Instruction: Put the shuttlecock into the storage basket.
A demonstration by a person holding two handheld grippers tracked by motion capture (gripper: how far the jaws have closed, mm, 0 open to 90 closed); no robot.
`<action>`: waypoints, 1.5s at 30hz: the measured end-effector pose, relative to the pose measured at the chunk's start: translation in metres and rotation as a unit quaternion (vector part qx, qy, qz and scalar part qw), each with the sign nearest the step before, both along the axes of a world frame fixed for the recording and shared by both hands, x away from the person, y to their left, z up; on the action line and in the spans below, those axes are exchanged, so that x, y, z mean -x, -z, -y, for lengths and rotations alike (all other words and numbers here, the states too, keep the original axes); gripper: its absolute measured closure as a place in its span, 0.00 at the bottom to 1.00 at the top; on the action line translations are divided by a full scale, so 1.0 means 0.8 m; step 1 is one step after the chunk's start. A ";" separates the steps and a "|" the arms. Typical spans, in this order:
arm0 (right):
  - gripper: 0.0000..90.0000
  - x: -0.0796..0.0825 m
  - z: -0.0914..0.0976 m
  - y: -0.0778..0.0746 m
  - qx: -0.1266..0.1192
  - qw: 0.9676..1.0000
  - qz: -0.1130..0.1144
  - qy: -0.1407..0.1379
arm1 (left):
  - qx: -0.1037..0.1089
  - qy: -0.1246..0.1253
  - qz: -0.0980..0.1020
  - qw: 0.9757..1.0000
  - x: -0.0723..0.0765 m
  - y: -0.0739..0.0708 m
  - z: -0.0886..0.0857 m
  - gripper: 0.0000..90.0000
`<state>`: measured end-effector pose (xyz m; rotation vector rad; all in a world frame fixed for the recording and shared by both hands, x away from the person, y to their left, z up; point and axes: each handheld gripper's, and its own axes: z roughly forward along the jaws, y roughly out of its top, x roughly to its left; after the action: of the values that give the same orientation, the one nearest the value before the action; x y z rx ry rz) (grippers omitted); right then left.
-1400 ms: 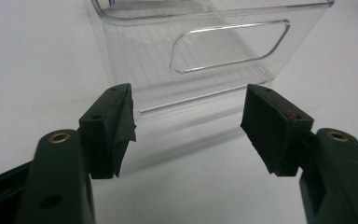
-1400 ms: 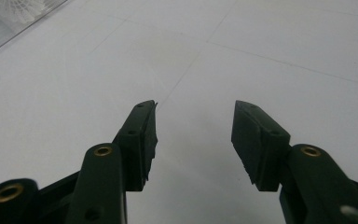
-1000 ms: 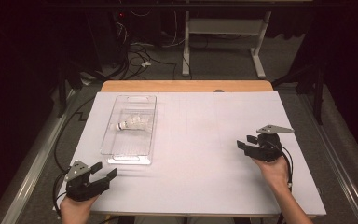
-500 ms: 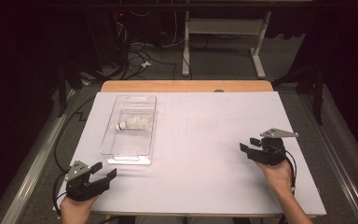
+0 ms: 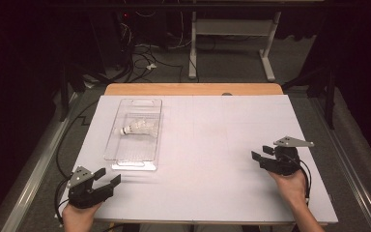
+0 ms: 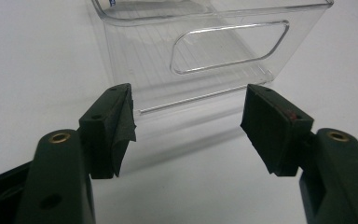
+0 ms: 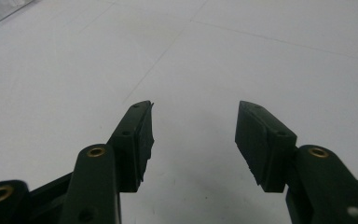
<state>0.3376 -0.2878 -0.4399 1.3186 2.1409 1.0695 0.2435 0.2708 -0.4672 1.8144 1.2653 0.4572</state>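
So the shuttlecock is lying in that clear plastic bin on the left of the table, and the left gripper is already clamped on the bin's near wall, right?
Not quite. The shuttlecock does lie in the clear plastic bin on the left of the table, but the left gripper is not clamped on it. The left gripper view shows its jaws open with nothing between them, short of the bin's near wall.

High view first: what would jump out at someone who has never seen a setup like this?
Probably the clear plastic bin lying on the left part of the white table, with a white shuttlecock inside it. Next come the two black hand-held devices at the near edge: the left tool sits just short of the bin with its jaws open and aimed at the bin's handled end, and the right tool rests open over bare table, holding nothing.
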 end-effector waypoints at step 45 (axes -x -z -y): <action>0.43 0.040 0.033 0.016 -0.023 0.999 0.027 0.013 | -0.001 0.000 0.003 1.000 0.002 -0.001 -0.001 0.39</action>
<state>0.3052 -0.3142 -0.4530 1.3194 2.0650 1.1373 0.2420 0.2716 -0.4662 1.8130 1.2620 0.4637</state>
